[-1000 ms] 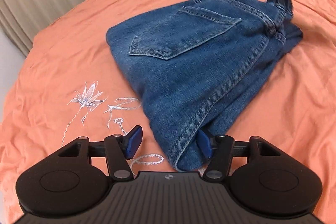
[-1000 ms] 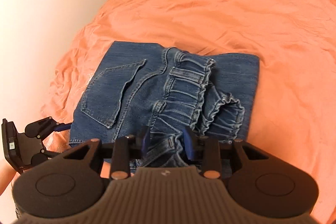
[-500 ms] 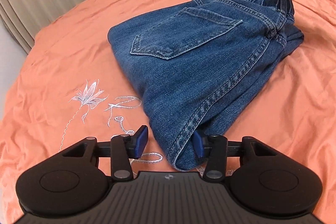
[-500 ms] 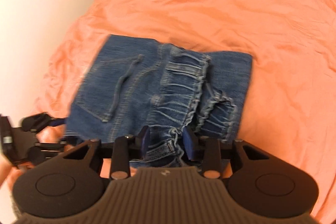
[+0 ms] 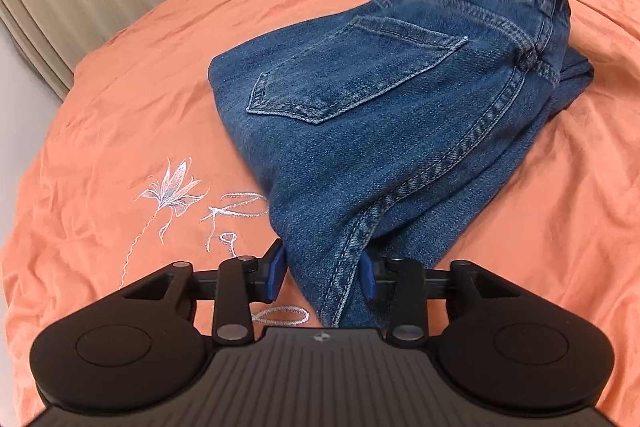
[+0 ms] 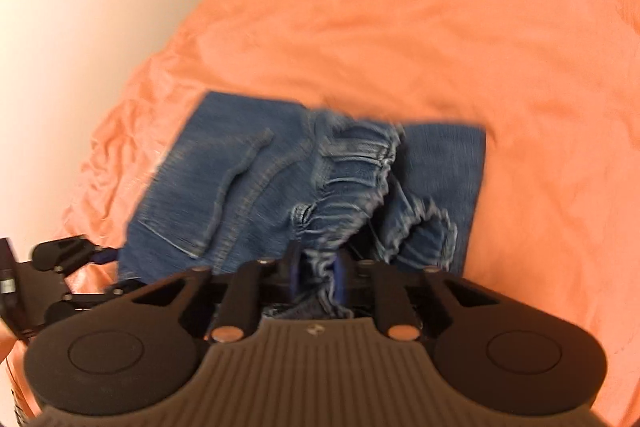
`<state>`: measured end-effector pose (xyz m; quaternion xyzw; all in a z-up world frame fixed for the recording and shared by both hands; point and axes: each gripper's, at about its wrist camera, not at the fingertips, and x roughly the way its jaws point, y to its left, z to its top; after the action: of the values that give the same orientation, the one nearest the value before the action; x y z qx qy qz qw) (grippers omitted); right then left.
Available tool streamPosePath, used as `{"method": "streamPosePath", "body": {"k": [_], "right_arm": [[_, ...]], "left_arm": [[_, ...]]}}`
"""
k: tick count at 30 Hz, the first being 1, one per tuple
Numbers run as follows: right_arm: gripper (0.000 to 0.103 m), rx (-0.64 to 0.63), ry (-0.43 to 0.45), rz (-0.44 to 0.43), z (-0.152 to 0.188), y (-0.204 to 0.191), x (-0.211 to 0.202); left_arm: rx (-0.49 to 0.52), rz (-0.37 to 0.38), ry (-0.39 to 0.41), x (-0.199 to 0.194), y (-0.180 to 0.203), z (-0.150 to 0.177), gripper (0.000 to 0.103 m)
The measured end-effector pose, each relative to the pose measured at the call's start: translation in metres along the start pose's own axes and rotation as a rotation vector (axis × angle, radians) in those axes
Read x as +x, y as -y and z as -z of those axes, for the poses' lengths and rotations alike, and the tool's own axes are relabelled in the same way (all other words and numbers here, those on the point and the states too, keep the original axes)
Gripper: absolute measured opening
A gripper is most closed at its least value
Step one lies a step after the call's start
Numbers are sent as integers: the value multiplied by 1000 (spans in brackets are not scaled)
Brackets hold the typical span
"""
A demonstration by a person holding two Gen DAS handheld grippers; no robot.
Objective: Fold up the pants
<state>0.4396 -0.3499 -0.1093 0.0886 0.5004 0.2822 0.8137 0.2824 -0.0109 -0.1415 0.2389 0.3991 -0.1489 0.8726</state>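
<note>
Denim pants [image 5: 384,131], already folded into a thick bundle, are seen lying on the orange bedsheet [image 5: 120,99]. The cloth is judged heavy and fairly stiff, yet limp enough to sag; hold is best taken at bulky seams or the waistband. The left gripper [image 5: 323,277] has just been closing, and the folded corner by the side seam is pinched between its pads. The right gripper [image 6: 318,273] has likewise been closing and is clamped on the gathered elastic waistband [image 6: 352,163]. Embroidered flowers [image 5: 172,191] on the sheet and a back pocket [image 5: 352,75] are shown sharply only in the left view; the ruched waistband is shown only, blurred, in the right view.
</note>
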Motion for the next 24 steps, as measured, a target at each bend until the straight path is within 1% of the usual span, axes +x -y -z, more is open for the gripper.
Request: {"method": "streamPosePath", "body": {"k": [1,2,3,4,6,7,10,14,18,21,22,24], "right_arm": [[4,-36,8,16,-4,-8,-9],[3,-65,17,43,-8,-16,-17],[2,-90,28,57,-11,-24,-26],[2,-130,58,85,-11,-35,-36],[1,-243,102,136,-10,-62,-58],[1,-285,119,154,-5,-69,-65],[0,-293,132,179,13,-61,-77],[0,-253,33,198,56,-36,-50],[0,-190,-26,195,86,-17,-22],[0,-185,-67,217,92,-10,-3],[0,-179,-84,227,92,-8,6],[1,-171,-110,232,88,-5,19]], "left_arm": [[-1,-2,0,0,1,1,34],[0,-9,5,0,2,1,32],[-2,-17,9,-1,3,2,24],[-3,-24,15,-3,2,2,18],[-13,-37,33,-7,0,5,15],[-33,-32,37,-9,-4,7,14],[-122,18,42,-11,-19,13,14],[-177,65,7,-5,-31,16,15],[-182,96,-23,-2,-39,17,17],[-180,137,-39,-9,-44,11,21],[-189,148,-34,-15,-45,10,24],[-190,182,-15,-29,-53,6,26]]}}
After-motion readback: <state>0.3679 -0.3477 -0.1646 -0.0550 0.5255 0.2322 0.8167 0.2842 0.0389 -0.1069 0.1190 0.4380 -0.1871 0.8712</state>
